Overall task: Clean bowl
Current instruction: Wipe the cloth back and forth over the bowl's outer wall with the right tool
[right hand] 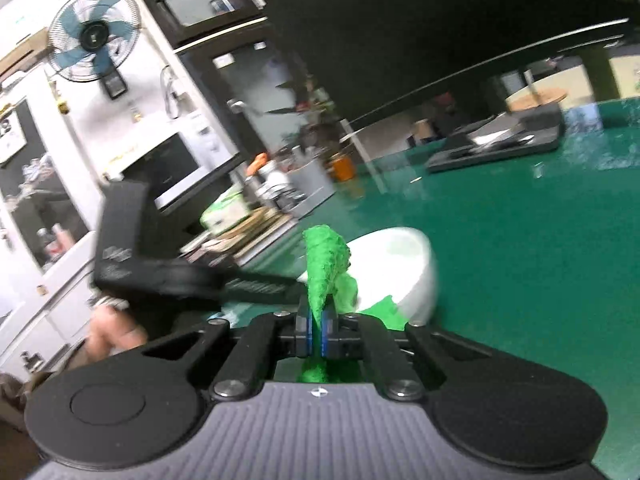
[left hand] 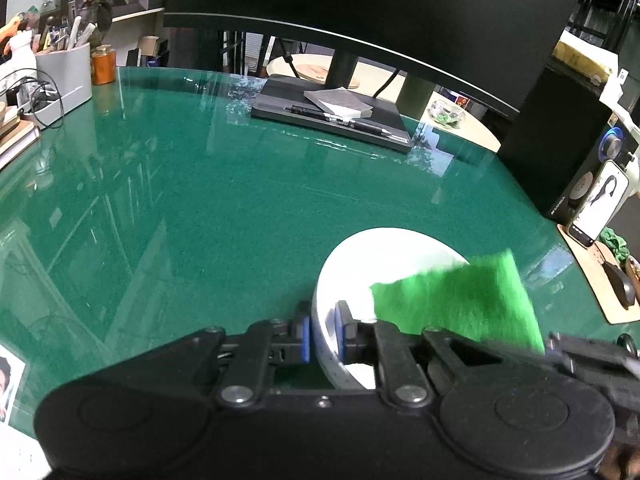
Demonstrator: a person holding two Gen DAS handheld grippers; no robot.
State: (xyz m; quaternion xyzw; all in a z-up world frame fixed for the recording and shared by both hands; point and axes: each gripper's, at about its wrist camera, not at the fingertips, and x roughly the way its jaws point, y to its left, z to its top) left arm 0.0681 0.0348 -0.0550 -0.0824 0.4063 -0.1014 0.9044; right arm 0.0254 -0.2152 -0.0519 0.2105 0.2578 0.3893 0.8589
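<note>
A white bowl (left hand: 384, 260) sits on the green glass desk, near the front. My left gripper (left hand: 322, 334) is shut on the bowl's near rim, one blue pad inside and one outside. A bright green cloth (left hand: 460, 300) lies across the bowl's right side, motion-blurred. In the right wrist view my right gripper (right hand: 317, 330) is shut on that green cloth (right hand: 324, 268), which stands up between the pads and drapes toward the white bowl (right hand: 404, 268). The left gripper's black body (right hand: 168, 272) reaches in from the left toward the bowl.
A monitor (left hand: 360, 12) on a stand with a notebook and pens (left hand: 332, 116) is at the back. A black speaker (left hand: 560, 148), a phone (left hand: 600, 204) and a mouse (left hand: 620, 284) are on the right. A grey organiser (left hand: 64, 76) and books stand at the left. A hand (right hand: 116, 332) shows low left.
</note>
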